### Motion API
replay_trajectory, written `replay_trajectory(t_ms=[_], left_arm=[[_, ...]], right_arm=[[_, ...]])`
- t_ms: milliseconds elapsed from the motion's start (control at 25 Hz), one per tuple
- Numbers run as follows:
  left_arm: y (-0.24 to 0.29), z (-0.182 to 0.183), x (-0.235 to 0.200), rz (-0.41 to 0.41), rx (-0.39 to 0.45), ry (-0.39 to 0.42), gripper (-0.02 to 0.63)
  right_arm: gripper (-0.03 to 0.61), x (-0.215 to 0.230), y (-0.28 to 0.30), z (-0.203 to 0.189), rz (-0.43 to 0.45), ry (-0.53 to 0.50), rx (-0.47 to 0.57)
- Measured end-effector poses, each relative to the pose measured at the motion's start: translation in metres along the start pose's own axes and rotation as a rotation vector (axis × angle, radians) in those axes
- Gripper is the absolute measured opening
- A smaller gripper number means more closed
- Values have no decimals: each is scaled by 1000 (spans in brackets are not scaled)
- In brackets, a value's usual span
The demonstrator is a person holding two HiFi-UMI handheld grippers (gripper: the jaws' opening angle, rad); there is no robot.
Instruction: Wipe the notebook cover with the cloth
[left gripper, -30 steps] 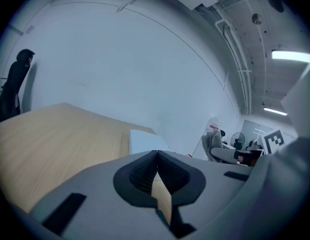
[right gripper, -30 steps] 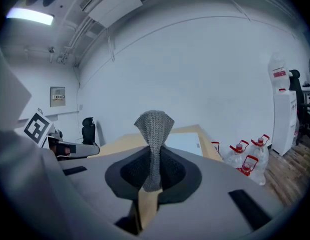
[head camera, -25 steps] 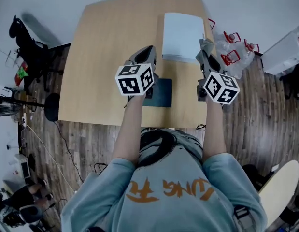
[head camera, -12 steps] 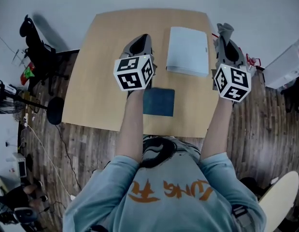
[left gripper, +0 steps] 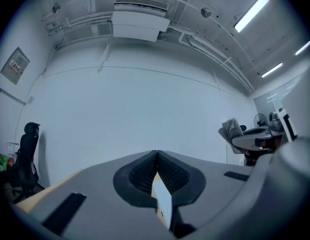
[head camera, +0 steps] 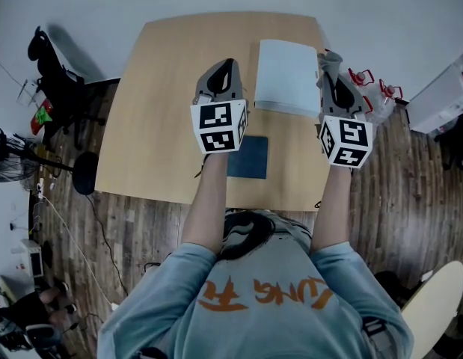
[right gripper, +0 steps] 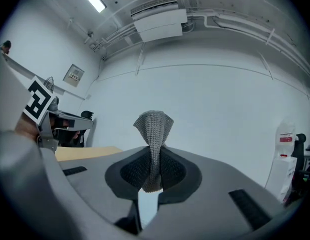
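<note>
A dark blue notebook (head camera: 247, 158) lies flat near the front edge of the wooden table (head camera: 156, 111). Beyond it lies a white pad (head camera: 289, 77). My left gripper (head camera: 227, 64) hovers left of the white pad, its jaws pressed together with nothing between them (left gripper: 157, 156). My right gripper (head camera: 330, 57) hovers at the pad's right edge, shut on a grey knitted cloth (right gripper: 153, 134) whose folded top sticks up past the jaws. Both gripper views look level at a bare wall, so both grippers are held well above the table. The cloth (left gripper: 230, 129) also shows far right in the left gripper view.
Clear plastic containers with red handles (head camera: 369, 88) sit on the floor off the table's right edge. A white box (head camera: 440, 84) stands further right. A black office chair (head camera: 51, 73) and cables stand left of the table. The person's body is at the table's near edge.
Both grippers have moved from over the blue notebook toward the far side of the table, leaving the notebook uncovered. The right gripper has kept the cloth throughout.
</note>
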State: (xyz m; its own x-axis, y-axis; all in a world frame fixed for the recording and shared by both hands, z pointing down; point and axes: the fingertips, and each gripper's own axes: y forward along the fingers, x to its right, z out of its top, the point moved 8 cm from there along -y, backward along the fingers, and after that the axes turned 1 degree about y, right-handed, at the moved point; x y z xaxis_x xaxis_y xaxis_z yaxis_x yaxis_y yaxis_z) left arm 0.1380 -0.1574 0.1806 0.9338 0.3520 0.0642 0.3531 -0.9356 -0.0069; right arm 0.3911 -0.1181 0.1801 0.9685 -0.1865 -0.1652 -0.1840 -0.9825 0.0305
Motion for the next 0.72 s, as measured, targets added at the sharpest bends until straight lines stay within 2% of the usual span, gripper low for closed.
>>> replay_trajectory(t_ms=[80, 240, 720], left_arm=[[0, -1, 2, -4, -5, 22, 17], [-1, -6, 4, -12, -17, -17, 17], [-7, -23, -5, 6, -49, -51, 17]], right_arm=[[26, -1, 0, -3, 4, 5, -9], [26, 2, -1, -6, 15, 12, -10], [26, 0, 1, -11, 27, -11, -15]])
